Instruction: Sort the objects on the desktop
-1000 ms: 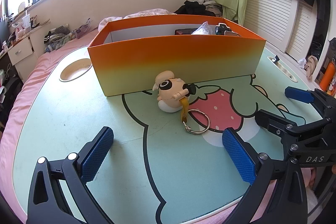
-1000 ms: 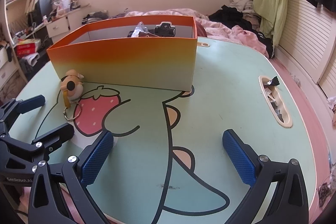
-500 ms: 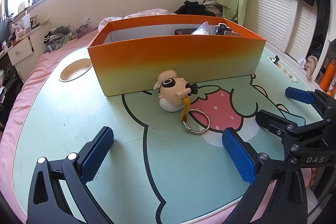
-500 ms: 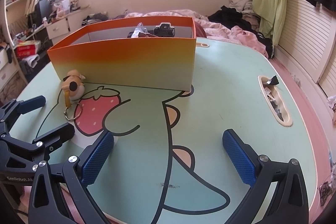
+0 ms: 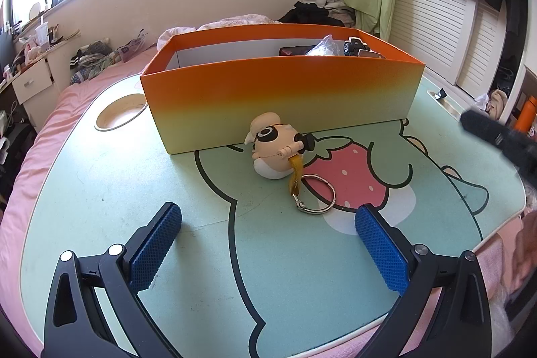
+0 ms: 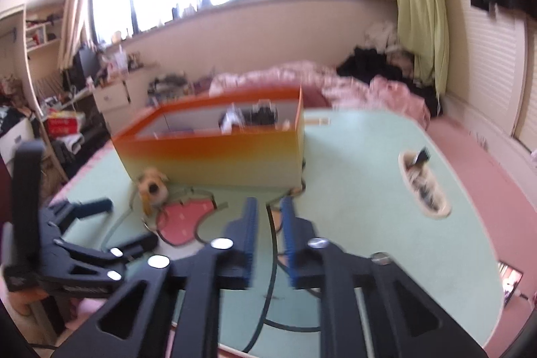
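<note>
A plush keychain toy with a yellow strap and a metal ring lies on the green cartoon table, just in front of the orange box. My left gripper stands open a little short of the ring, with nothing between its blue pads. In the blurred right wrist view my right gripper is shut and empty, raised above the table's middle. There the toy sits to its left by the box, with the open left gripper at the lower left.
The box holds a toy car, a clear bag and a dark item. A round cup recess sits left of the box. A long slot with clutter is at the table's right. Pink bedding surrounds the table.
The right gripper's jaws have gone from wide open to shut. It lifted and tipped upward, blurring its view. The left gripper and the toy have stayed put.
</note>
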Available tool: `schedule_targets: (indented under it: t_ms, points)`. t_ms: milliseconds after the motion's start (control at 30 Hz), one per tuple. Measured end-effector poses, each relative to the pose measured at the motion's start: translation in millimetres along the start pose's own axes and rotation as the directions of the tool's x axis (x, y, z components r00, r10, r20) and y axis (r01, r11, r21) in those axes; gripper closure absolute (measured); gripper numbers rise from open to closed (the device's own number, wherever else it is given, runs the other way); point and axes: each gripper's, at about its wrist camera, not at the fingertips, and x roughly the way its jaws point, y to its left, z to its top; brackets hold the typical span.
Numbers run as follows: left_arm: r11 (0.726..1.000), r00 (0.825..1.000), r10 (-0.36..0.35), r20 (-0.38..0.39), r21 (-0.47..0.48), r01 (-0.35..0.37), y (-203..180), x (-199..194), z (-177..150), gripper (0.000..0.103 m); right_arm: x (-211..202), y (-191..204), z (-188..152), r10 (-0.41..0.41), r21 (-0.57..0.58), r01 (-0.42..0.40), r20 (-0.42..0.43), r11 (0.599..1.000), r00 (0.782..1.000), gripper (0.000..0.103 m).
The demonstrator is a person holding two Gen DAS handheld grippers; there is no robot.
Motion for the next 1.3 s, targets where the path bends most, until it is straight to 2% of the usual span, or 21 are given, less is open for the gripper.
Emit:
schedule_targets:
  t_ms: [33,67,100,167,200,333,467,600,667,700,767,833,900,1000,1067,1167,1200,1233,1300]
  points:
    - [1.0,1.0,0.0,0.0,0.0,0.0,0.2,0.3,0.1,0.0,-1.8,-0.1,6.9,0.024,0.0,-0.024,0.007,1.0,1.0,0.091]
    - [1.0,1.0,0.0,0.0,0.0,0.0,0.2,-0.4,-0.3,0.0,-2.0,-0.5,13.6,0.031,0.001,-0.031,0.01,1.0,0.999,0.084]
    - [1.0,1.0,0.0,0.0,0.0,0.0,0.2,-0.4,-0.3,0.0,-1.9,-2.8,21.6,0.033,0.005,-0.033,0.009,0.999,0.999,0.069]
    - [1.0,1.0,-0.001,0.0,0.0,0.001,0.4,0.7,0.0,0.0,-2.6,-12.0,40.2,0.054,0.041,-0.054,0.013,0.998,0.998,0.05]
    - [1.0,1.0,0.0,0.0,0.0,0.0,0.4,-0.4,-0.5,0.0,-1.1,-18.0,51.6,0.082,0.073,-0.083,0.008,0.994,0.997,0.048]
    - [1.0,1.0,-0.001,0.0,0.001,0.001,1.2,-0.8,-0.9,0.0,18.0,-33.8,91.9,0.195,0.199,-0.179,-0.065,0.964,0.979,0.047]
    - [1.0,1.0,-0.001,0.001,0.001,0.001,1.6,-1.2,-1.0,0.0,60.0,-11.2,115.7,0.208,0.154,-0.178,-0.21,0.972,0.955,0.049]
    - [1.0,1.0,-0.002,0.001,0.002,0.002,1.9,-1.2,-1.2,0.0,98.7,15.3,119.7,0.201,0.101,-0.178,-0.312,0.979,0.929,0.062]
    - [1.0,1.0,-0.003,0.001,0.003,0.003,2.4,-0.3,-1.1,0.0,121.5,31.5,114.8,0.148,0.036,-0.145,-0.372,0.989,0.916,0.07]
    - [1.0,1.0,-0.003,0.001,0.002,0.003,2.0,-1.6,-1.5,0.0,134.6,40.0,114.0,0.094,-0.012,-0.107,-0.401,0.994,0.911,0.073]
    - [1.0,1.0,-0.003,0.001,0.002,0.003,1.9,-1.7,-1.6,0.0,156.2,45.8,109.7,-0.008,-0.094,-0.035,-0.429,0.995,0.903,0.073]
    - [1.0,1.0,-0.003,0.001,0.003,0.003,1.9,-1.6,-1.6,0.0,176.1,46.5,105.0,-0.094,-0.154,0.025,-0.46,0.988,0.883,0.074]
    - [1.0,1.0,-0.003,0.001,0.003,0.003,2.1,-1.8,-1.9,0.0,192.5,46.4,94.5,-0.132,-0.178,0.046,-0.505,0.983,0.853,0.073]
    - [1.0,1.0,-0.004,0.002,0.002,0.004,2.3,-1.1,-1.7,0.0,193.0,49.1,88.2,-0.167,-0.216,0.069,-0.481,0.974,0.86,0.074]
    - [1.0,1.0,-0.003,0.001,0.003,0.003,1.9,-2.0,-2.2,0.0,187.1,47.1,91.1,-0.128,-0.181,0.048,-0.461,0.982,0.878,0.075]
    - [1.0,1.0,-0.003,0.002,0.003,0.003,2.6,-2.3,-2.6,0.0,153.1,42.1,105.5,-0.035,-0.089,0.008,-0.304,0.996,0.952,0.075]
    - [1.0,1.0,-0.002,0.002,0.003,0.002,3.1,-1.1,-2.2,0.0,135.2,42.7,109.8,0.004,-0.058,-0.019,-0.246,0.998,0.969,0.075]
    - [1.0,1.0,-0.003,0.002,0.003,0.003,3.1,-1.8,-2.7,0.0,108.8,39.2,112.7,0.055,-0.027,-0.061,-0.171,0.998,0.984,0.075]
    - [1.0,1.0,-0.003,0.002,0.003,0.003,2.8,-2.3,-2.8,0.0,70.4,38.2,110.5,0.113,-0.008,-0.114,-0.098,0.993,0.989,0.075]
